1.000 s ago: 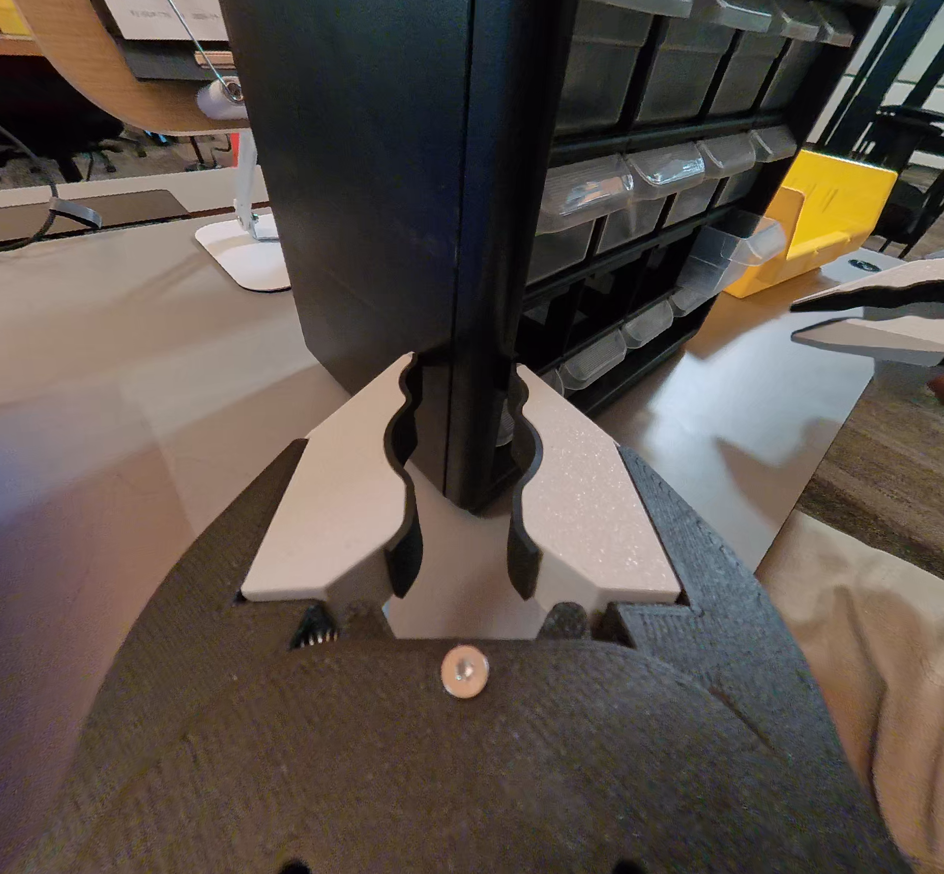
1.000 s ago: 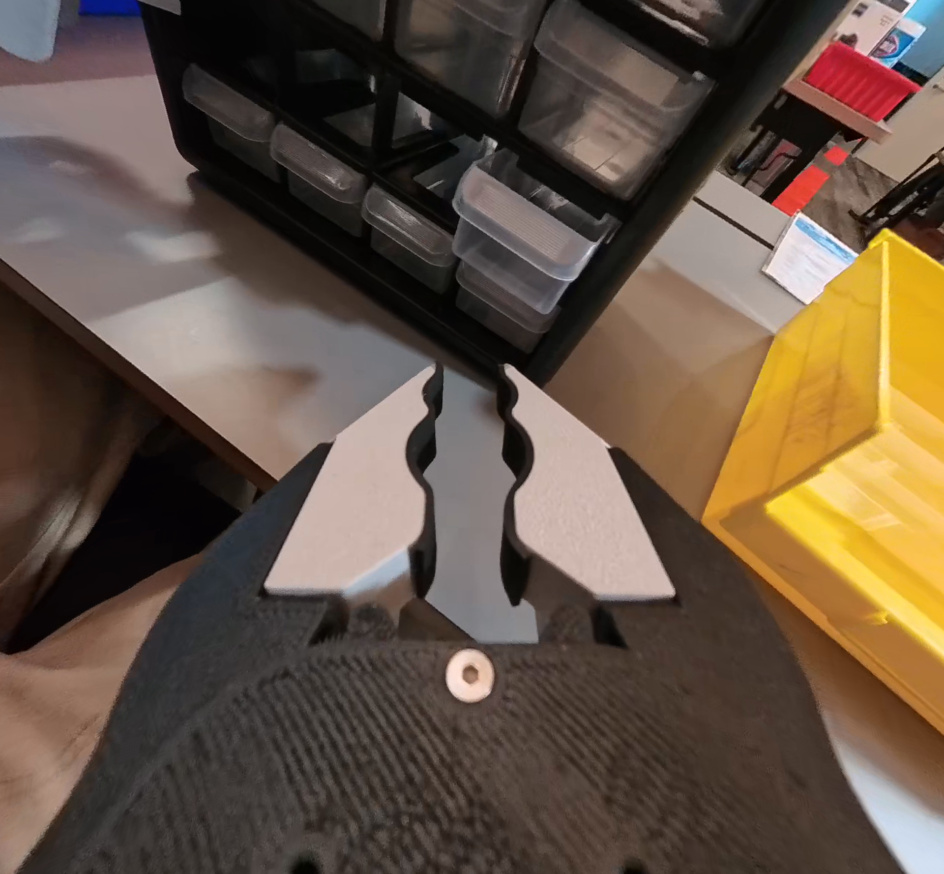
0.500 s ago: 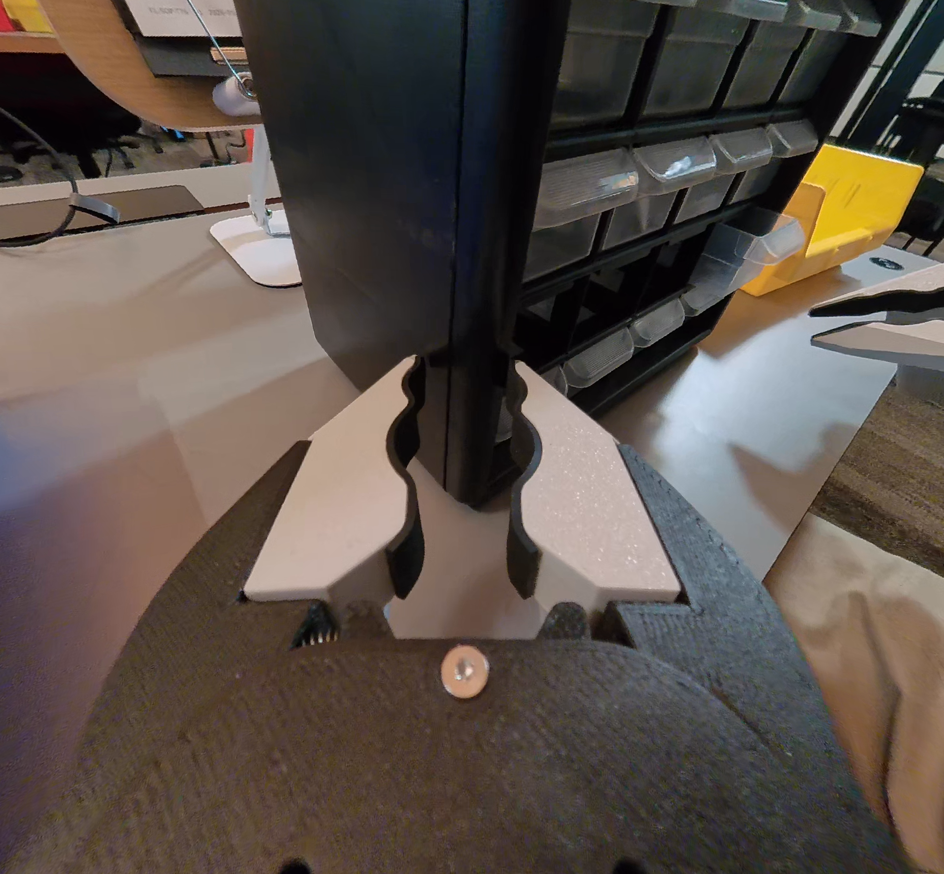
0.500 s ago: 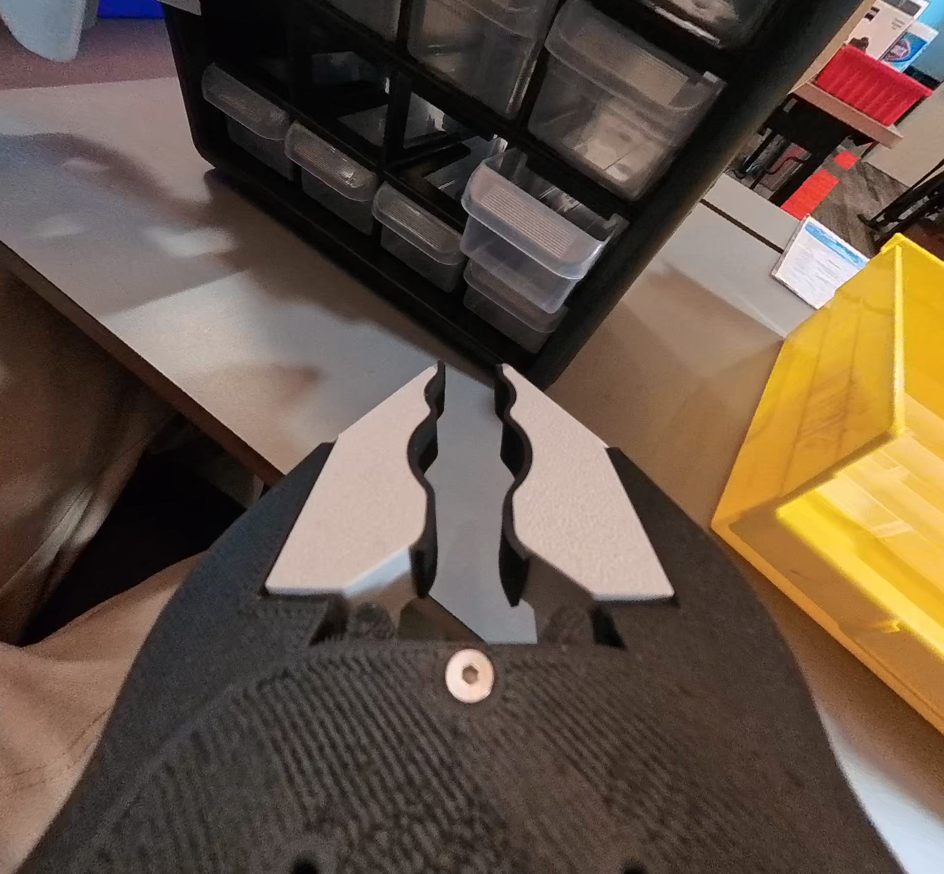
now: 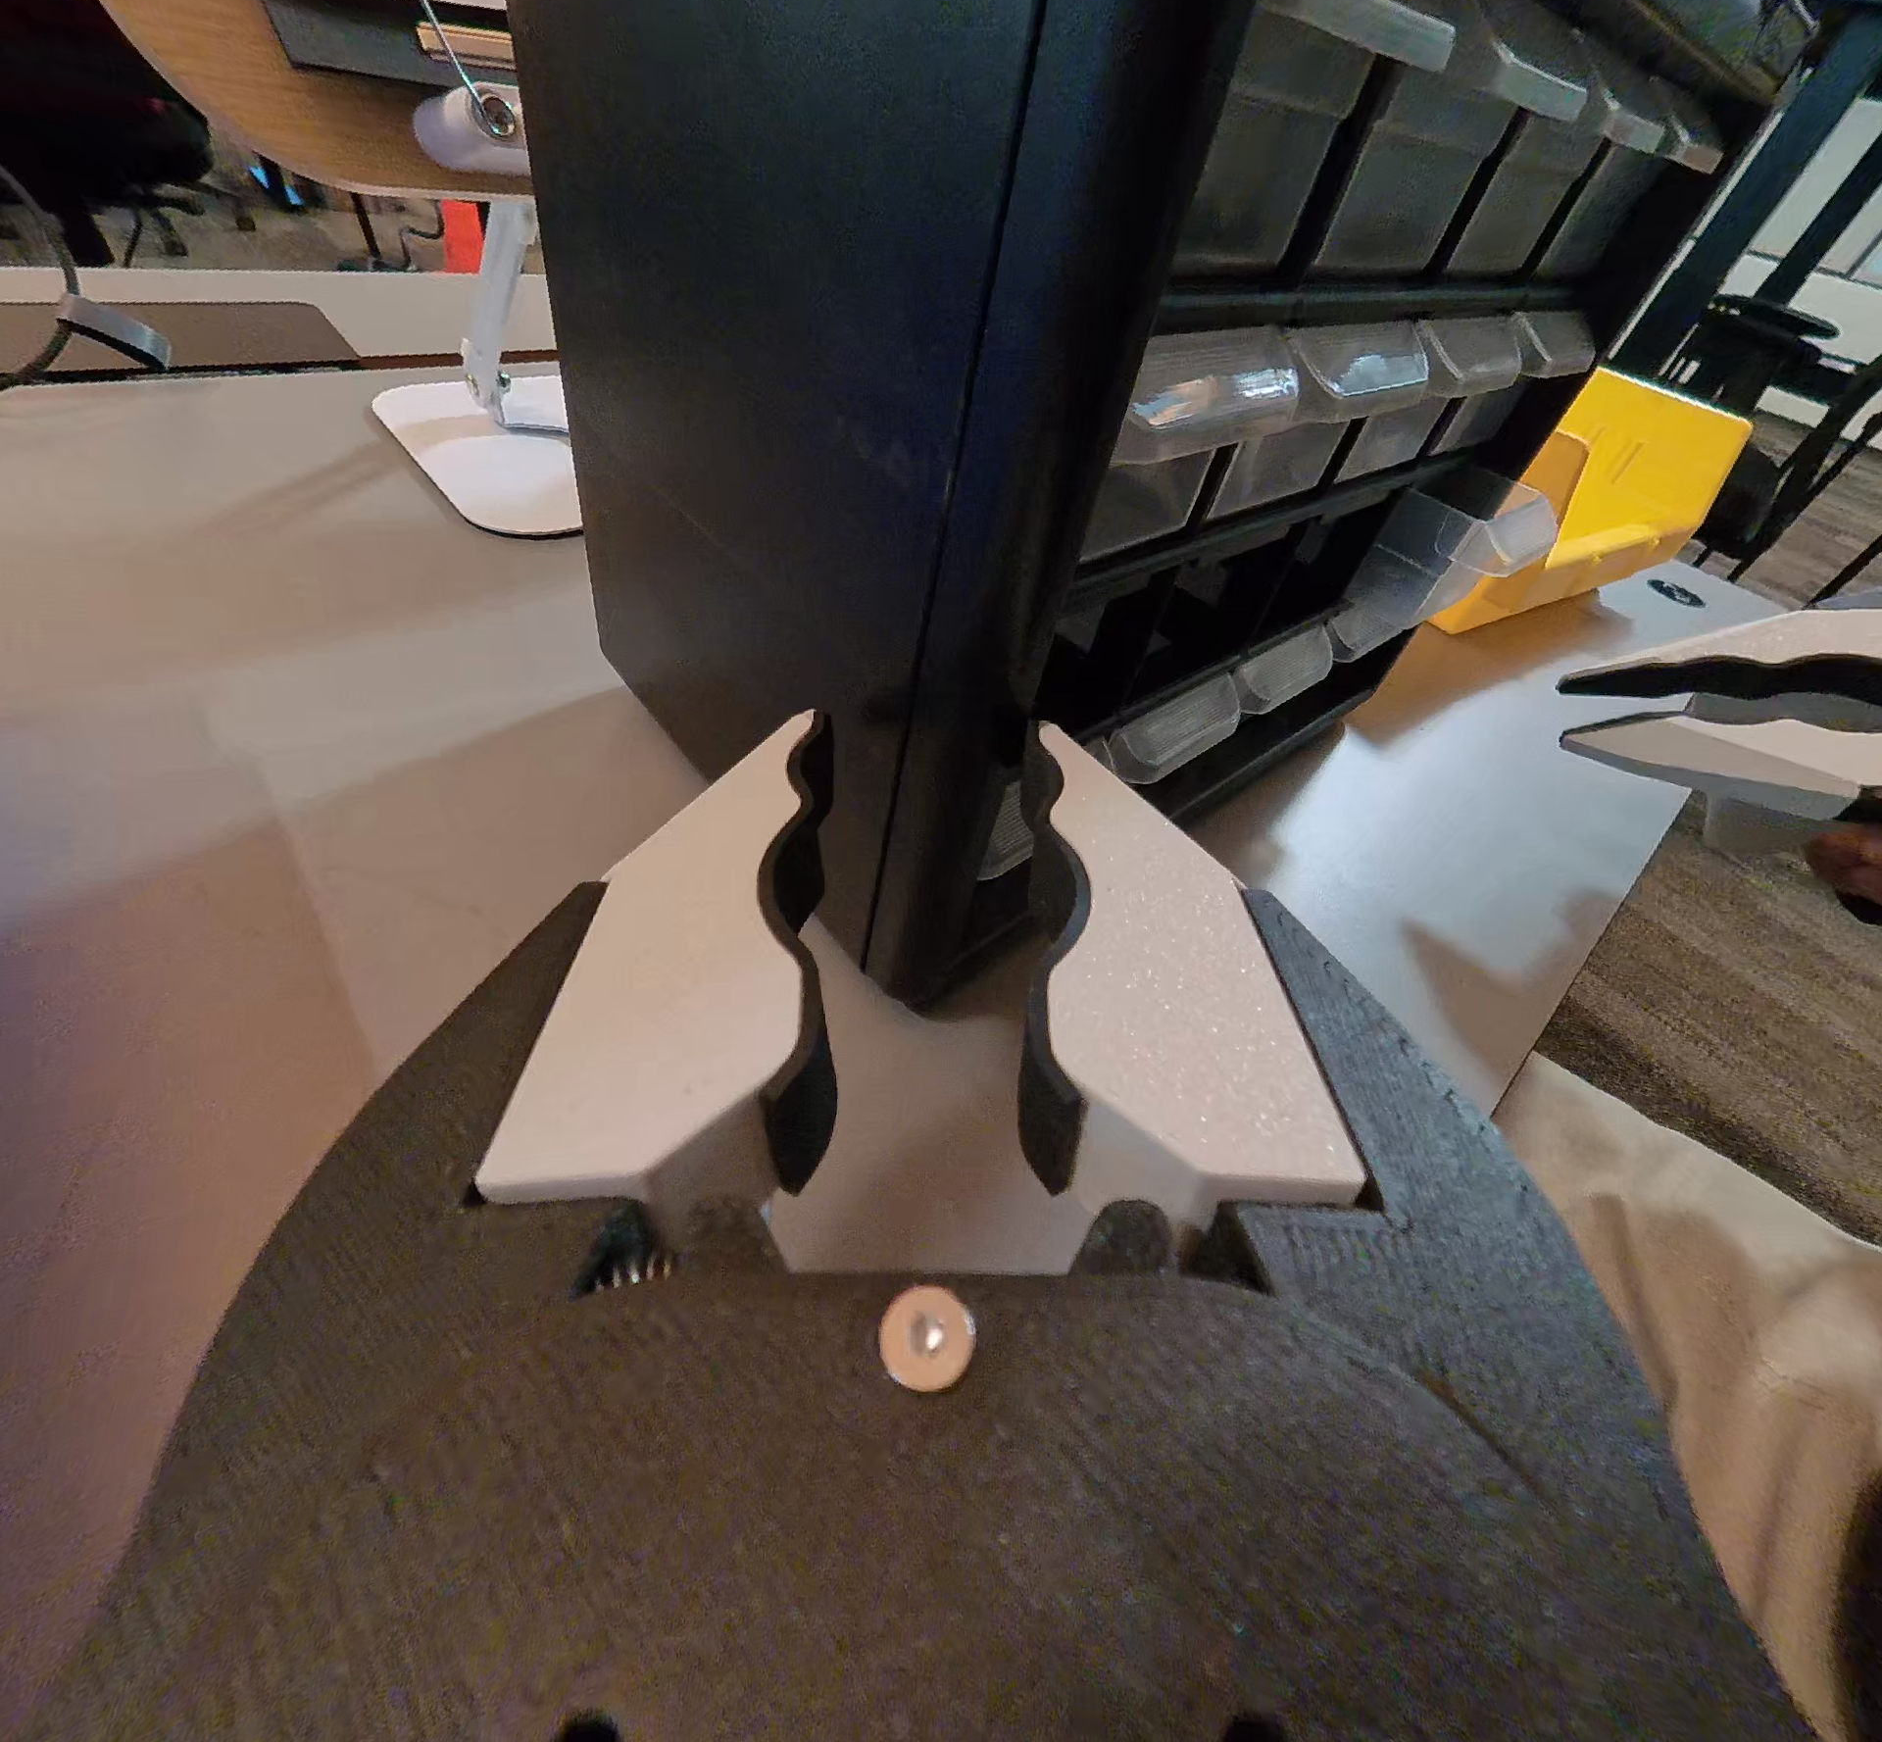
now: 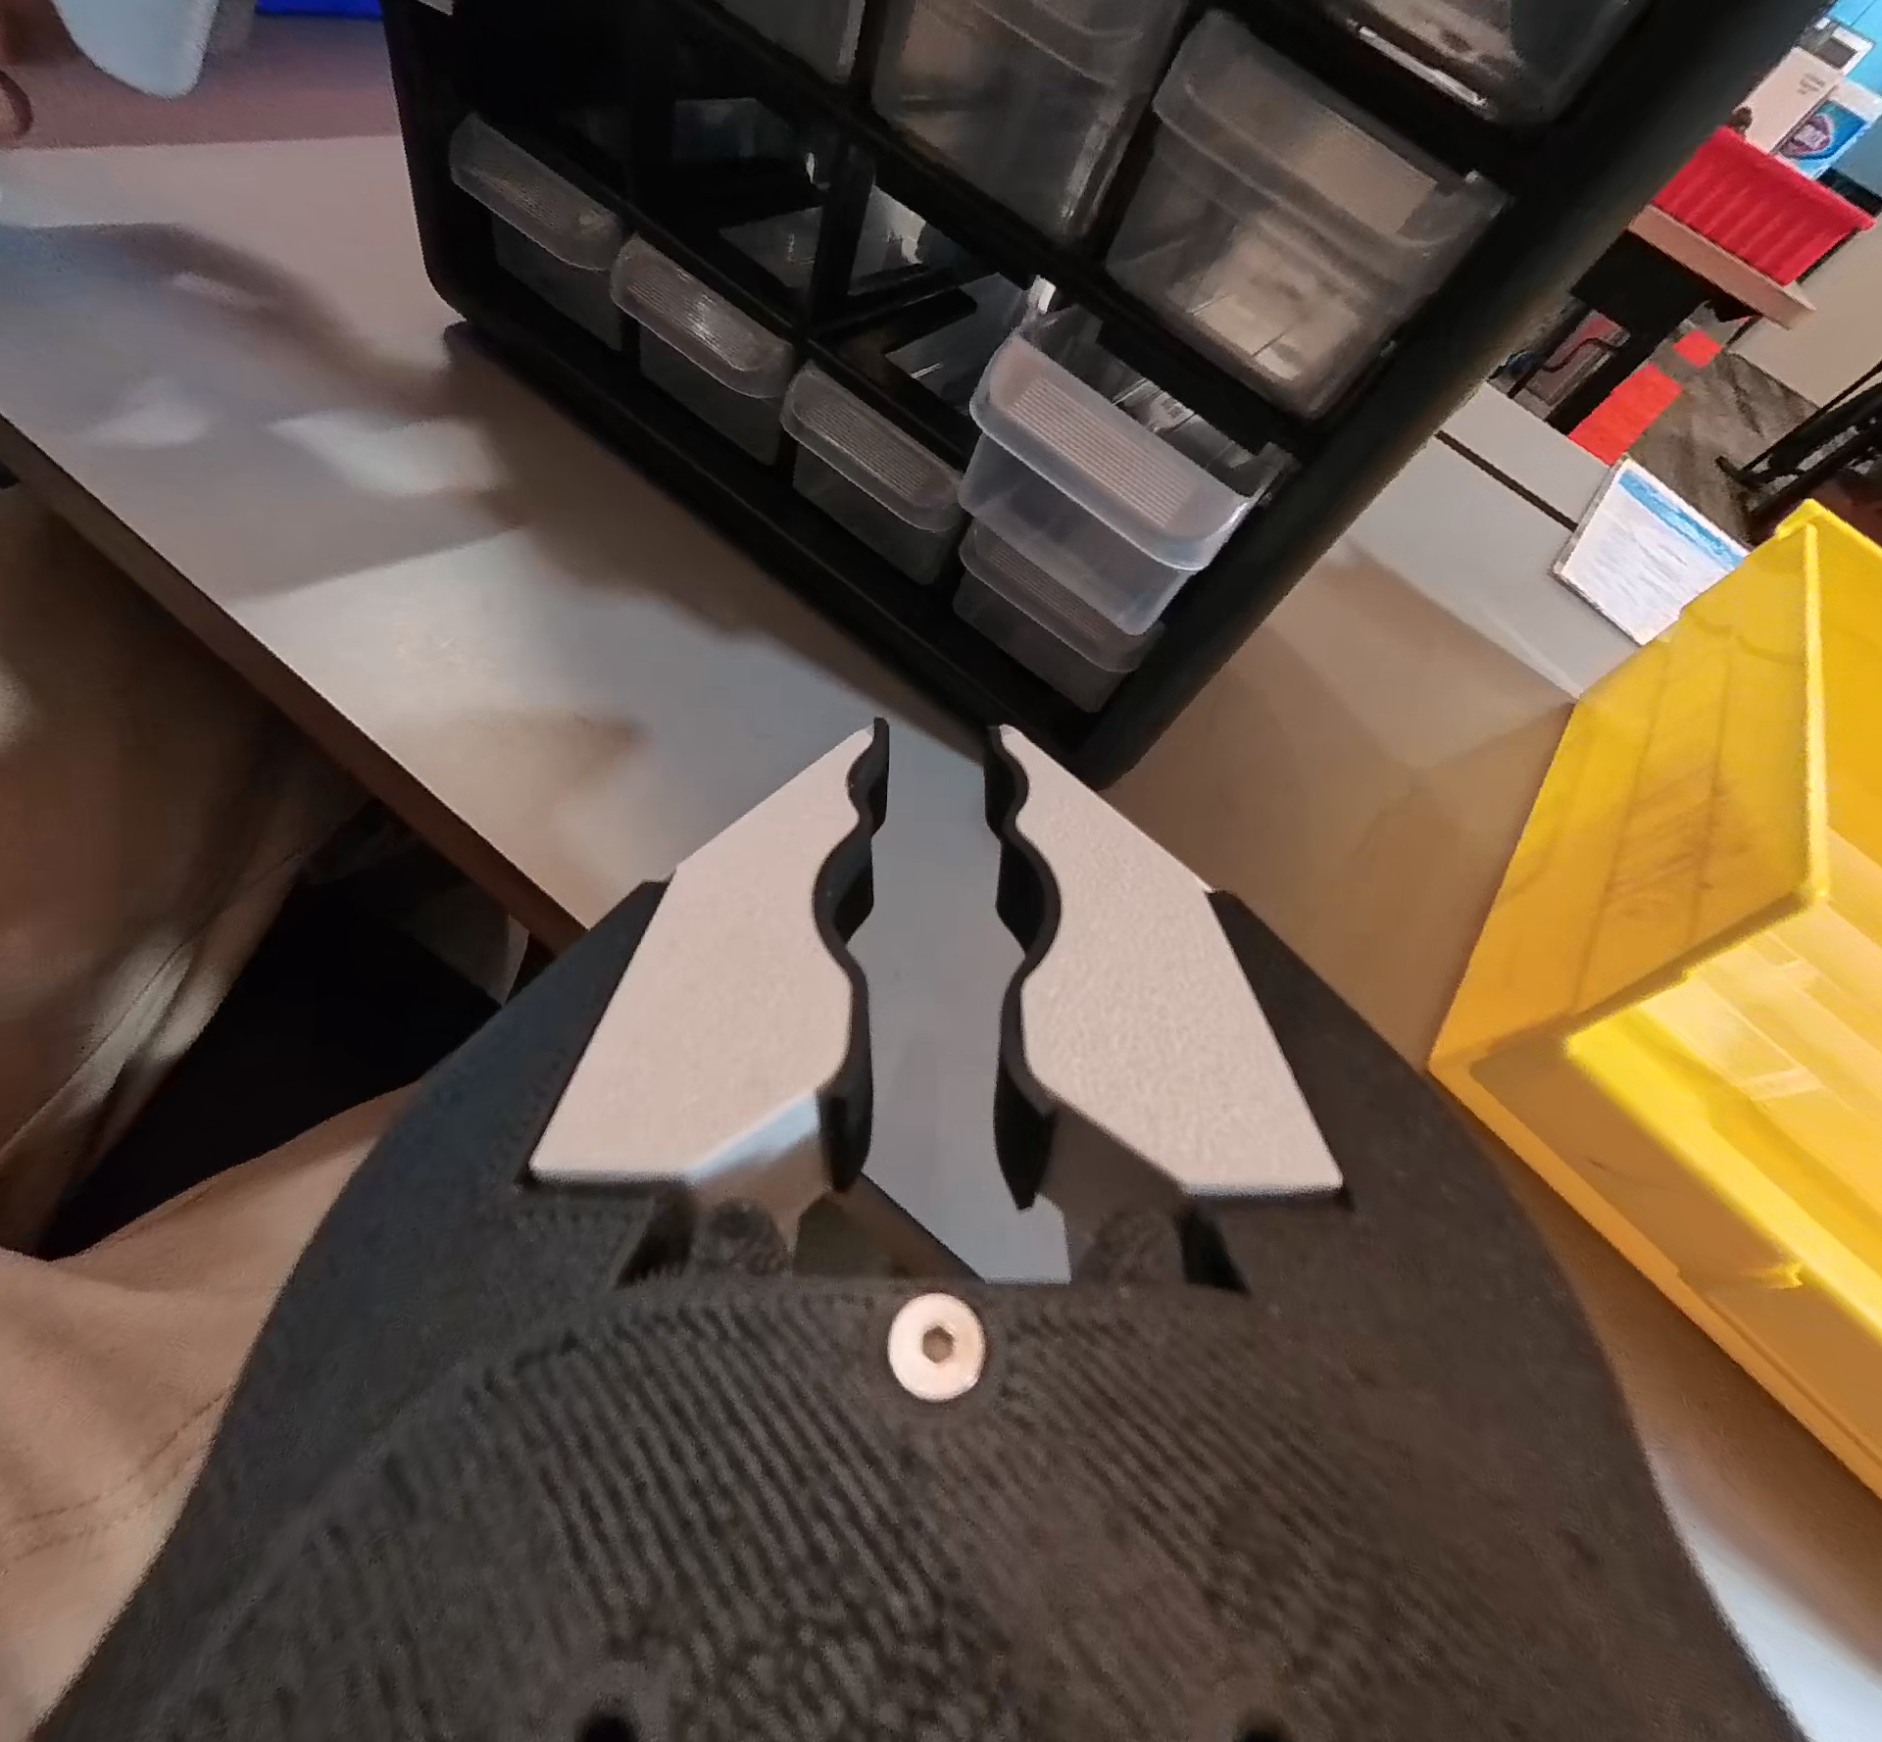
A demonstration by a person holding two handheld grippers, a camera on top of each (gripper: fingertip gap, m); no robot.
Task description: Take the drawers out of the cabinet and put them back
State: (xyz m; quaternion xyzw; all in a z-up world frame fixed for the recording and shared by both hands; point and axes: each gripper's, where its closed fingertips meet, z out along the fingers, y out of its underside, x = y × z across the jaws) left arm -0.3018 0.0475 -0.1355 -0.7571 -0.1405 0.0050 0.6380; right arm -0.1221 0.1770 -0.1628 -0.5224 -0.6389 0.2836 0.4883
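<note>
One black cabinet (image 5: pixel 815 369) stands upright on our table (image 5: pixel 255 675), drawer fronts facing the near edge. Our left gripper (image 5: pixel 922 756) pinches its front-left corner; our right gripper (image 6: pixel 937 746), fingers parted, empty, hovers before a protruding drawer (image 6: pixel 1100 481).

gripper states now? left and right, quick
Left tongs: closed on the front corner edge of the black cabinet, bracing it.
Right tongs: slightly open, holding nothing, short of the half-out clear drawer.
</note>
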